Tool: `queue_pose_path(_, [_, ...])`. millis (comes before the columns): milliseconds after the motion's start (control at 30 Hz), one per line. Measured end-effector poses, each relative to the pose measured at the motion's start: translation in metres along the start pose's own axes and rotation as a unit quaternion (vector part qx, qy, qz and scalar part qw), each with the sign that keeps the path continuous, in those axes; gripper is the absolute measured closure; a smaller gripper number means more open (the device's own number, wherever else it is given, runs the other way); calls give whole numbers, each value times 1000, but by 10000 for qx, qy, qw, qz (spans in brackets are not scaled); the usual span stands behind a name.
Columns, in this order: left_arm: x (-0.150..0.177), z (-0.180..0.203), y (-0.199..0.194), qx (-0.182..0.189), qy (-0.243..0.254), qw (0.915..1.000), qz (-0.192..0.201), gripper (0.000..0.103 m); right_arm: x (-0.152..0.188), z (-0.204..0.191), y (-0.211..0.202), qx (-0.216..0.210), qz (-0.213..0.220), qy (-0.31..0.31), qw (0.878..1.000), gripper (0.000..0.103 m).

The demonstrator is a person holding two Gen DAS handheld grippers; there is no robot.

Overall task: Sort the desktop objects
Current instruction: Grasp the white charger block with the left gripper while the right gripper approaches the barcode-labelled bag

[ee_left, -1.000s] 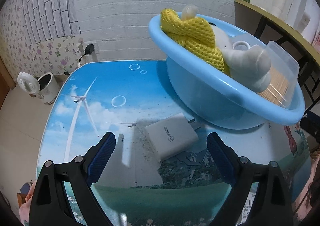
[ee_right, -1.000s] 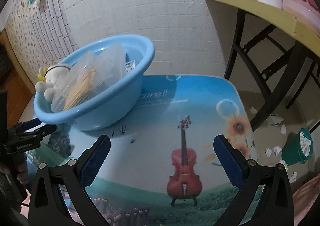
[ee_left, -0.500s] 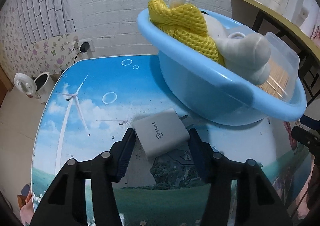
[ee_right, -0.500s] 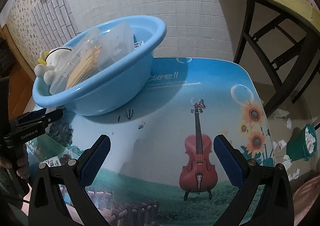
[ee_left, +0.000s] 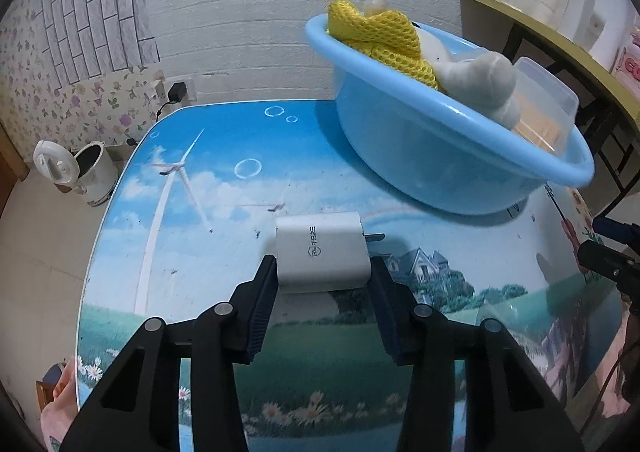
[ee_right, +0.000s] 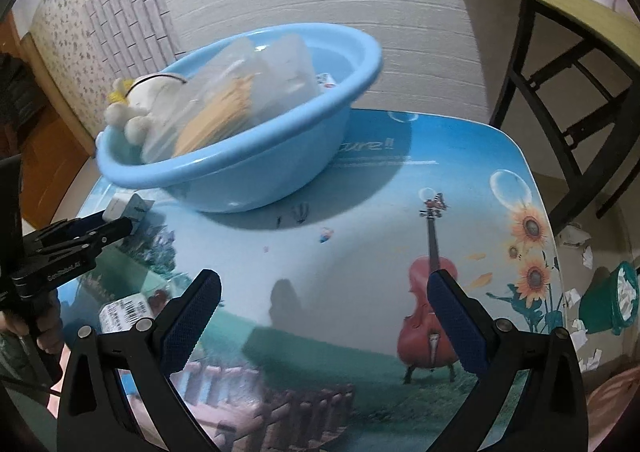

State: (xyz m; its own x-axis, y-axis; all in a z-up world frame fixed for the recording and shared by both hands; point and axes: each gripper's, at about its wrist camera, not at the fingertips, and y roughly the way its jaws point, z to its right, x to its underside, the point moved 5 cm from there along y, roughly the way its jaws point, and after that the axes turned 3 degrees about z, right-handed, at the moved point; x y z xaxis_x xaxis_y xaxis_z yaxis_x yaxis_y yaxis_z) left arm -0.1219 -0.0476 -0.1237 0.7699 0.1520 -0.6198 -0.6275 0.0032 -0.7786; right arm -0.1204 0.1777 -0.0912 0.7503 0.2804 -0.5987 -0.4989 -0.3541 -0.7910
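A white plug-in charger (ee_left: 322,252) lies on the picture-printed table (ee_left: 192,220), its prongs pointing right. My left gripper (ee_left: 323,272) has the charger between its jaws, which are closing, and both pads press its sides. Behind it stands a light blue basin (ee_left: 420,156) holding a yellow mesh cloth (ee_left: 380,36), a white plush toy (ee_left: 476,80) and a clear plastic box (ee_left: 548,104). In the right wrist view the basin (ee_right: 248,176) sits at the back left, with the left gripper (ee_right: 116,224) and the charger (ee_right: 116,206) beside it. My right gripper (ee_right: 325,280) hangs open over bare tabletop, holding nothing.
A white kettle (ee_left: 88,172) stands on the floor left of the table. A wooden desk with black legs (ee_right: 560,52) is at the back right, and a green bin (ee_right: 608,304) with paper scraps sits on the floor. A barcode-labelled packet (ee_right: 124,312) lies near the table's front left.
The left jaws came together from wide open onto the charger, which turned square between them. The right gripper shifted, bringing the basin and table nearer in its view.
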Motion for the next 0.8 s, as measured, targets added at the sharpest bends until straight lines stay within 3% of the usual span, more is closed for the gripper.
queue_pose_path(800, [56,-33,-54,-126,-21,9999,57,59,33,-83,-1,-691,-388,-709,9943,1])
